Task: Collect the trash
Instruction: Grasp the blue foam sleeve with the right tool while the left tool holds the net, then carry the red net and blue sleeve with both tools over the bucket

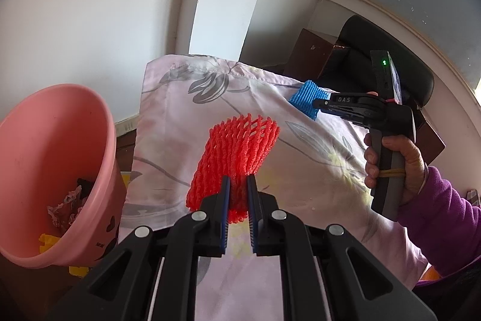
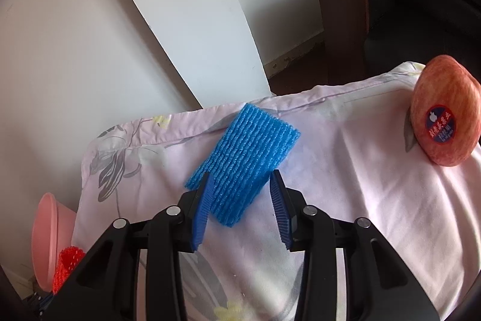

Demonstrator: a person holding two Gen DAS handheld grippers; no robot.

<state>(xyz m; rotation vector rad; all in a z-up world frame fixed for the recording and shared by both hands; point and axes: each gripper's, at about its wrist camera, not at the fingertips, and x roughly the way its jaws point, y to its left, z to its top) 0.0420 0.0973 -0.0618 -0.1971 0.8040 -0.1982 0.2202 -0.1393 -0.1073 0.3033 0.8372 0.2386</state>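
Note:
My left gripper (image 1: 239,185) is shut on a red foam net sleeve (image 1: 237,149) and holds it above the floral sheet (image 1: 168,116). A pink bin (image 1: 51,170) stands to its left with crumpled trash inside. My right gripper (image 2: 242,181) is open, its jaws on either side of a blue foam net sleeve (image 2: 243,152) that lies on the sheet. In the left wrist view the right gripper (image 1: 318,106) reaches the blue sleeve (image 1: 308,98) at the sheet's far edge. The red sleeve (image 2: 67,266) and the bin (image 2: 48,236) show at the lower left of the right wrist view.
An apple (image 2: 445,116) with a blue sticker lies on the sheet at the right. A brown cabinet (image 2: 342,14) and a black chair (image 1: 384,50) stand behind the sheet. Yellow scraps (image 1: 48,242) lie in and under the bin.

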